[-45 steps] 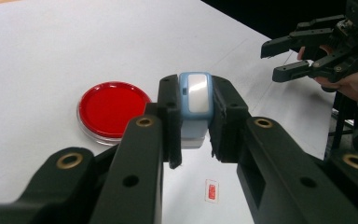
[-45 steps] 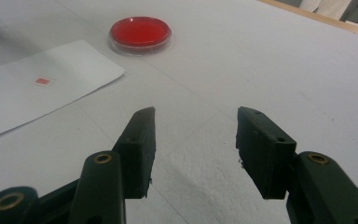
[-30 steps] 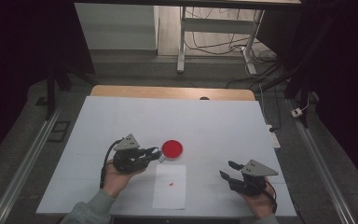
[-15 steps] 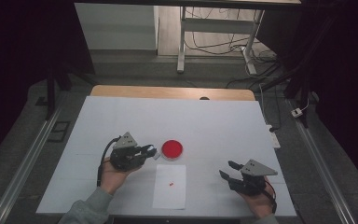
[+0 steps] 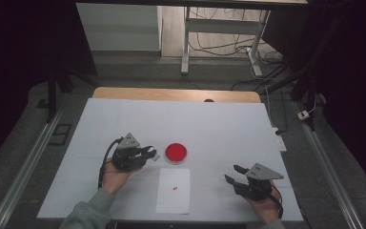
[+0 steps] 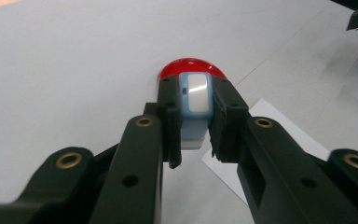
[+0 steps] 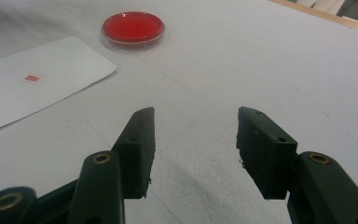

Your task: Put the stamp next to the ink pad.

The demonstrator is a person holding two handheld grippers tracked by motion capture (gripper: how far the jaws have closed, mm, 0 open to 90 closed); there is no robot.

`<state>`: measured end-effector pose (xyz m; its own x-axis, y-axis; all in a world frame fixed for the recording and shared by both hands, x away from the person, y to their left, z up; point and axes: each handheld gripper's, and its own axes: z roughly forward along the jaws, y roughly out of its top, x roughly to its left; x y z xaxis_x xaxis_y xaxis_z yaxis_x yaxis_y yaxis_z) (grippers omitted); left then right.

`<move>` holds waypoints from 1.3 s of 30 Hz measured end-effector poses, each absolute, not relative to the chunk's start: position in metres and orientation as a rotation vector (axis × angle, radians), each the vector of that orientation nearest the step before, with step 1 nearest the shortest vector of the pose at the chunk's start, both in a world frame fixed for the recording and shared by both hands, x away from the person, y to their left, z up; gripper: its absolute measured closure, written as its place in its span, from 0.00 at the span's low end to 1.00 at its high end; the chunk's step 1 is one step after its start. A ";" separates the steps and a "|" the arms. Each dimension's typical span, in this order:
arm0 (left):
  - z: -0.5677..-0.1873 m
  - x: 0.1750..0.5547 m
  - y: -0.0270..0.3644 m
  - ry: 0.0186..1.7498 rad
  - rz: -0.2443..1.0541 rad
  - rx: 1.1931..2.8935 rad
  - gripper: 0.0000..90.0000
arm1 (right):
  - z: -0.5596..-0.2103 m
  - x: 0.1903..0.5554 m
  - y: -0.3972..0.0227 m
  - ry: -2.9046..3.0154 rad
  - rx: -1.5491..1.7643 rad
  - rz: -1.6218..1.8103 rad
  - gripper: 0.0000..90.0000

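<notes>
Left gripper (image 5: pixel 148 153): its fingers (image 6: pixel 168 122) are clamped on a small pale-blue block with a white face (image 6: pixel 195 100), held clear above the surface; the block sits between the pads, its white face turned up toward the camera.
Held block, place: in the high view it hangs just at 9 o'clock of the red dish (image 5: pixel 176 152), near but apart from it; in the left gripper view the dish rises right behind the block at 12 o'clock.
Right gripper (image 5: pixel 234 174): fingers (image 7: pixel 140 135) stand apart with nothing between them, resting low at 4 o'clock of the dish, well apart from it.
White sheet (image 5: pixel 174 190): lies flat at 6 o'clock of the dish, with a small red square (image 5: pixel 175 189) near its middle.
Surface (image 5: pixel 219 129): white, otherwise bare around the things.
Step in hand, judged: the block looks about to be brought over the dish or the sheet.
Risk, slip: the pads catch only the block's sides; a tilt of the hand could let it slide out and drop.
Risk, dish: it is shallow and light-looking; a low pass could knock its rim and shove it.
Risk, sheet: loose paper may shift or curl if brushed, moving the red square off its place.
</notes>
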<state>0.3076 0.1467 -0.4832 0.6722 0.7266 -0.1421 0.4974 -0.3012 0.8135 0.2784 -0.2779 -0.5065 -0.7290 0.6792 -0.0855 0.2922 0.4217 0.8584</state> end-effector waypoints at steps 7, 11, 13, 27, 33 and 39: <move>-0.489 0.315 0.148 0.974 0.320 1.990 0.84 | -0.507 0.278 -0.278 2.264 0.826 1.231 0.52; -0.492 0.318 0.146 0.981 0.324 2.014 0.84 | -0.508 0.278 -0.279 2.258 0.839 1.233 0.52; -0.494 0.319 0.144 0.983 0.326 2.026 0.84 | -0.507 0.278 -0.280 2.260 0.843 1.227 0.52; -0.509 0.326 0.134 0.991 0.325 2.112 0.84 | -0.509 0.278 -0.280 2.260 0.840 1.225 0.52; -0.511 0.326 0.131 0.985 0.324 2.126 0.83 | -0.509 0.278 -0.279 2.260 0.840 1.224 0.52; -0.512 0.326 0.131 0.985 0.326 2.123 0.82 | -0.509 0.278 -0.279 2.259 0.841 1.224 0.52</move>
